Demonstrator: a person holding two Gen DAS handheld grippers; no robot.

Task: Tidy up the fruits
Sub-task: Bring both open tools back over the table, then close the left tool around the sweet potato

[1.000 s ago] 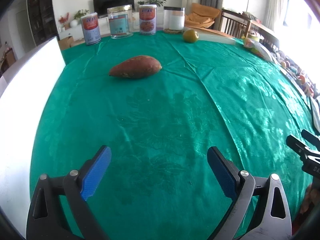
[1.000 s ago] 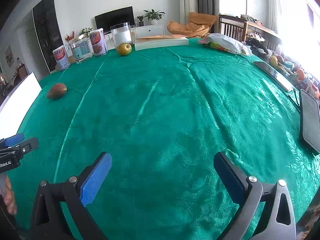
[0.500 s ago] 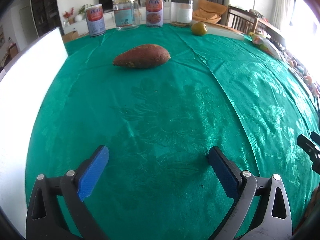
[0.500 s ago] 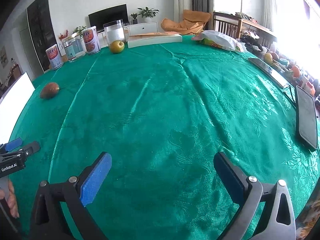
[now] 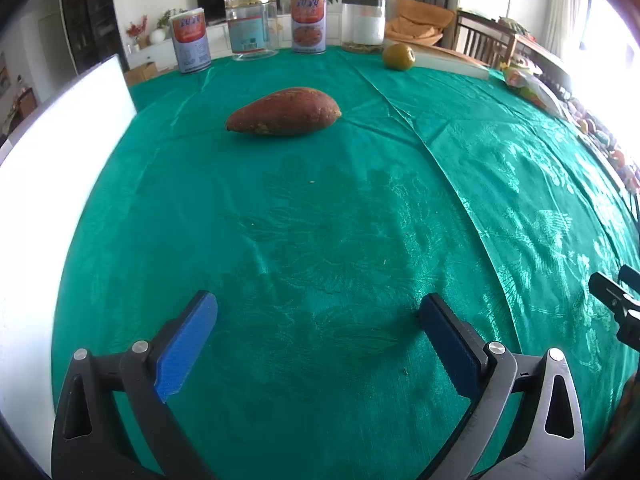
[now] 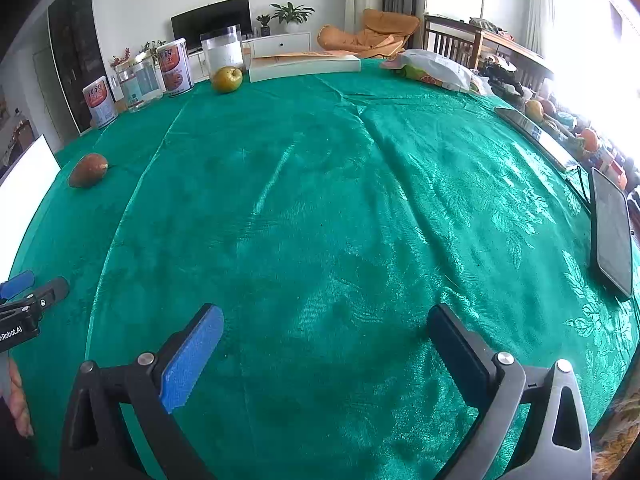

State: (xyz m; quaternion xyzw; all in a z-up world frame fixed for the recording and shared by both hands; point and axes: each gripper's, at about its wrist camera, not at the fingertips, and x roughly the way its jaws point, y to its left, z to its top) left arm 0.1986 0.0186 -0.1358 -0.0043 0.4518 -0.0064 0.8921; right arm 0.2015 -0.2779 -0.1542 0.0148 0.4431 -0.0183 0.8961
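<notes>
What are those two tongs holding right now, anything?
Nothing. The left tongs and right tongs both gape open over bare green tablecloth; the sweet potato lies untouched.

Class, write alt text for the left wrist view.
Open left gripper hovers over a green tablecloth, pointing toward a sweet potato lying ahead. Four jars and a green fruit stand along the far edge.

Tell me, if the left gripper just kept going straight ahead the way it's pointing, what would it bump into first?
Most likely the sweet potato. The left gripper is open and empty, with only bare green tablecloth before it. The potato lies slightly left of dead centre, so a glancing hit or near miss is possible.
</notes>
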